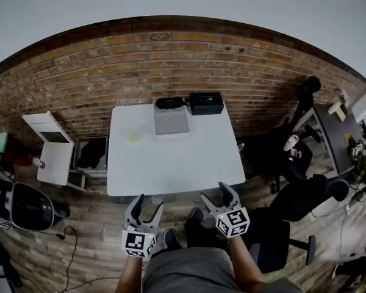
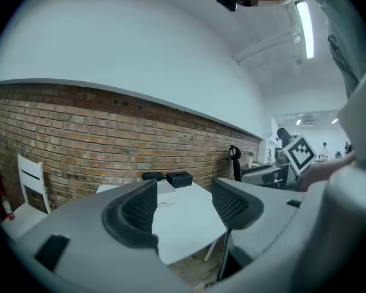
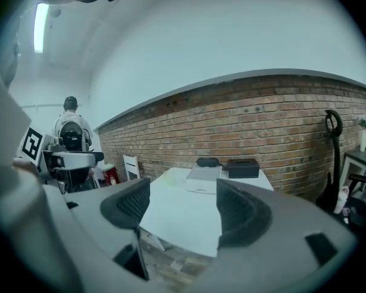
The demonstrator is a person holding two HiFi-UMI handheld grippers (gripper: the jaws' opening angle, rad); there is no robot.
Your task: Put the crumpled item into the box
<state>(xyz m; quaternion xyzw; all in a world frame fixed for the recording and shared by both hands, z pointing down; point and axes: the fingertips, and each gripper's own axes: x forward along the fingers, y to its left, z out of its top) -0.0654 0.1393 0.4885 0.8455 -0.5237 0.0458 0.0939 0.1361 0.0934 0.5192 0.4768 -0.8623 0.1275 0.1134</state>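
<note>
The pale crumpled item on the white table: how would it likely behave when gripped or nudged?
The crumpled item looks thin, pale and low-lying, so it is probably light and soft, likely squashing when gripped. On the smooth white table a nudge would probably slide it rather than roll it.

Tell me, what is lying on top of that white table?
A grey box, a black case, a dark oblong thing and a pale crumpled item lie on the table. The box's inside cannot be seen.
</note>
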